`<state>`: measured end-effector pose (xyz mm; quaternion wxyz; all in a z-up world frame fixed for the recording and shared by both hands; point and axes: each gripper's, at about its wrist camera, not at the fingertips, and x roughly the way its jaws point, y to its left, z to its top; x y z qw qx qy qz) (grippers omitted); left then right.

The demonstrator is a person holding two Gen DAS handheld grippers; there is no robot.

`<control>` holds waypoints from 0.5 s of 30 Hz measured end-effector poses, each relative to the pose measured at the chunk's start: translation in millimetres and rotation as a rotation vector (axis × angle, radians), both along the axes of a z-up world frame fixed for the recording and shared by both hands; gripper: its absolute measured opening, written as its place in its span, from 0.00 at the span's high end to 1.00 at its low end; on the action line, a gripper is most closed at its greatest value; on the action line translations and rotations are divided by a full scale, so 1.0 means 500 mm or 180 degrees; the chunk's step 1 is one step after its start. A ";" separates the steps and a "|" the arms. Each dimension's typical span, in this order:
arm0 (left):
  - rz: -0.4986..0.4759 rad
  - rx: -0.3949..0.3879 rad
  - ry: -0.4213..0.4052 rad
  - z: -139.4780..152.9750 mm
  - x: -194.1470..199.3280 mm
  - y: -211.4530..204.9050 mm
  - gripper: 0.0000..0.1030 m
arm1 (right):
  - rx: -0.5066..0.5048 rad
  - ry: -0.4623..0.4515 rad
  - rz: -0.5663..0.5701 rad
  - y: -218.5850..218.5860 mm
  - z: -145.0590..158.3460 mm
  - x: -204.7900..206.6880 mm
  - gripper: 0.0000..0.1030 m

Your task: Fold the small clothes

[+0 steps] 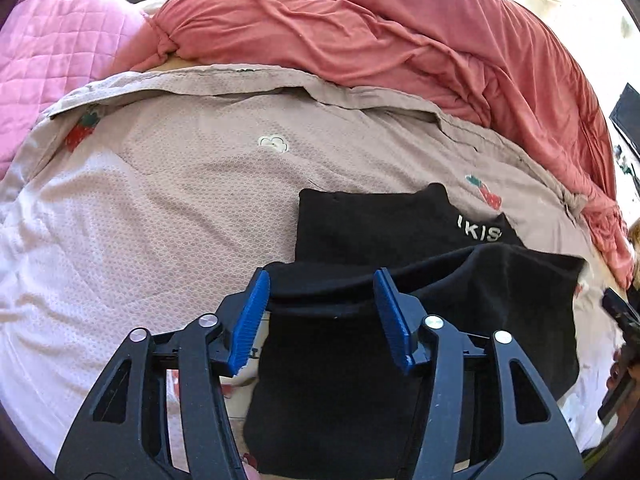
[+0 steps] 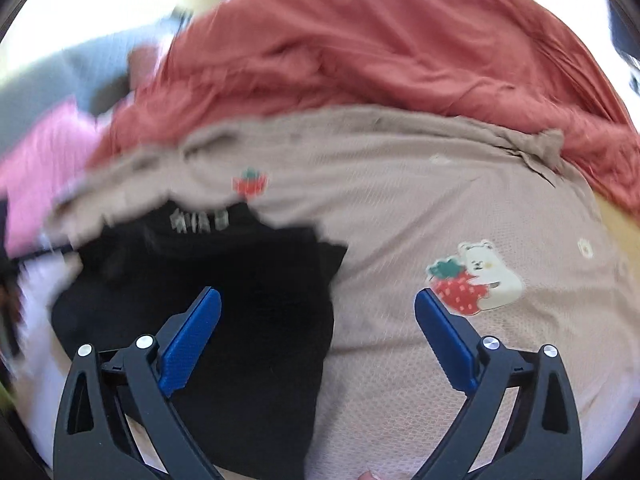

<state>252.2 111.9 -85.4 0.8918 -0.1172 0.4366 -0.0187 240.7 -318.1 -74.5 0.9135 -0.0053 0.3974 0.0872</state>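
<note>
Nearest the left wrist camera, the left gripper (image 1: 322,312) reaches forward with its two blue pads (image 1: 248,326) standing partly apart. A raised fold of one black garment (image 1: 360,240) runs between them, but the pads do not visibly press on it, so the grip reads as released.

The garment lies on a beige bedsheet (image 1: 180,184) printed with strawberries and small bears. In the left view its long axis runs from the camera away toward the far side of the bed. Its far end, bearing white lettering (image 1: 479,232), points toward a heap of coral-red bedding (image 1: 400,40). A near layer is folded up across it, forming a ridge from left to right.

In the blurred right wrist view, the right gripper (image 2: 318,312) hangs wide open with nothing between its pads. Its left pad is over the garment's right edge and its right pad over bare sheet, beside one bear-and-strawberry print (image 2: 476,276).

One pink quilted cover (image 1: 52,52) lies at the far left.
</note>
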 end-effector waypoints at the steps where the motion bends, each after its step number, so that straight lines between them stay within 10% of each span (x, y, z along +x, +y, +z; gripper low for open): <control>1: -0.0022 0.0030 -0.0022 0.002 -0.004 0.001 0.45 | -0.0127 0.0068 0.0045 0.013 -0.017 0.007 0.06; 11: -0.0127 -0.0231 -0.0052 -0.014 -0.015 0.032 0.44 | 0.0213 0.0334 -0.0153 0.010 -0.096 0.070 0.07; 15: -0.0133 -0.0260 0.0091 -0.041 0.033 0.020 0.43 | 0.0452 0.0459 -0.0229 0.001 -0.112 0.086 0.26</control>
